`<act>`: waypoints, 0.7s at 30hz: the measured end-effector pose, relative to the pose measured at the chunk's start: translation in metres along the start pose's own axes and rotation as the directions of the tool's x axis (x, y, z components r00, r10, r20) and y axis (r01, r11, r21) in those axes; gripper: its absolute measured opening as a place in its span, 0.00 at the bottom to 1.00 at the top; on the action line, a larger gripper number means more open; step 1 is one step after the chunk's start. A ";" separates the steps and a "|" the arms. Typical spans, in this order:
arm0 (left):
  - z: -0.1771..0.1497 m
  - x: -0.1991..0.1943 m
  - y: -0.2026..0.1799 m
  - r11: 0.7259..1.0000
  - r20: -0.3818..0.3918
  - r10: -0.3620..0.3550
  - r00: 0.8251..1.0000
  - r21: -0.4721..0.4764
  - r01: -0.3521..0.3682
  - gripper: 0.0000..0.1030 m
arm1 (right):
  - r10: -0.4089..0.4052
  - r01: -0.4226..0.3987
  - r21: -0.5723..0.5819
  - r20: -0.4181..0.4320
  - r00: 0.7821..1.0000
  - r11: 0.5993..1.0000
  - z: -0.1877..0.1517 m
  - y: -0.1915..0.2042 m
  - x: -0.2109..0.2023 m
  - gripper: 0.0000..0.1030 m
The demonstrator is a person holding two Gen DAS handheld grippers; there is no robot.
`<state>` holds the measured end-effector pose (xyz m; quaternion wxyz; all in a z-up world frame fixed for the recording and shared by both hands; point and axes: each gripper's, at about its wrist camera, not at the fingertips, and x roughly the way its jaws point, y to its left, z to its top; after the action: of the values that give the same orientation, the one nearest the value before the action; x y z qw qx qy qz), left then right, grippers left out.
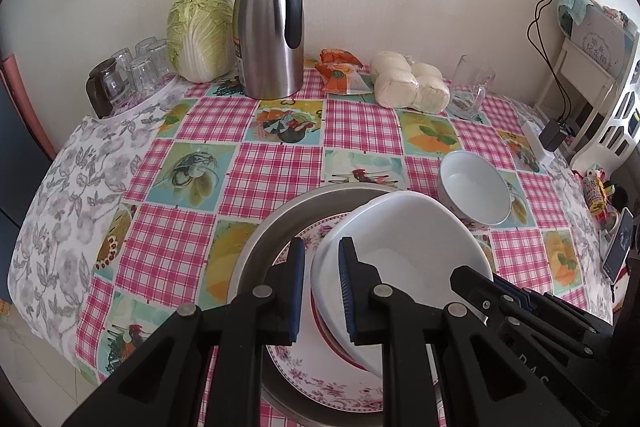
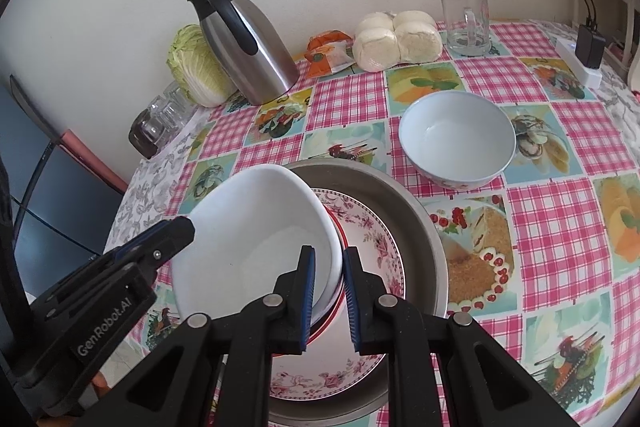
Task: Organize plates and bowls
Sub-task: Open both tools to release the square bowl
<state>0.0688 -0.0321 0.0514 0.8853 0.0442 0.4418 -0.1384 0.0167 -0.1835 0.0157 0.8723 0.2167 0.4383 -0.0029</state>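
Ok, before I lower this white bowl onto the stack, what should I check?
1. Left claw straddles the white bowl rim: ok. Firm clamp: cannot tell.
2. Right claw straddles the rim on the other side: ok. Firm clamp: cannot tell.
3. White bowl level: not ok, it is tilted.
4. Stack below is nested, red-rimmed dish on floral plate in metal basin: ok.
5. Second bowl stands apart from the basin: ok.
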 end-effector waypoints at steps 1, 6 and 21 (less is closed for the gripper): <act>0.000 0.000 0.000 1.000 0.001 0.001 1.000 0.000 -0.001 0.16 | 0.001 -0.001 -0.001 -0.003 1.000 1.000 0.000 0.000 0.000 0.17; 0.000 -0.002 0.000 1.000 0.002 -0.001 1.000 0.001 0.001 0.17 | -0.004 0.004 -0.006 -0.005 1.000 1.000 0.000 0.001 0.000 0.17; 0.004 -0.021 0.016 0.994 0.073 0.082 0.994 -0.080 -0.076 0.69 | -0.039 0.039 -0.006 0.075 0.996 0.999 0.007 0.002 -0.024 0.67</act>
<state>0.0642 -0.0134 0.0701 0.9072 0.0221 0.4108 -0.0879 0.0075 -0.1883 0.0383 0.8888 0.2045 0.4093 -0.0265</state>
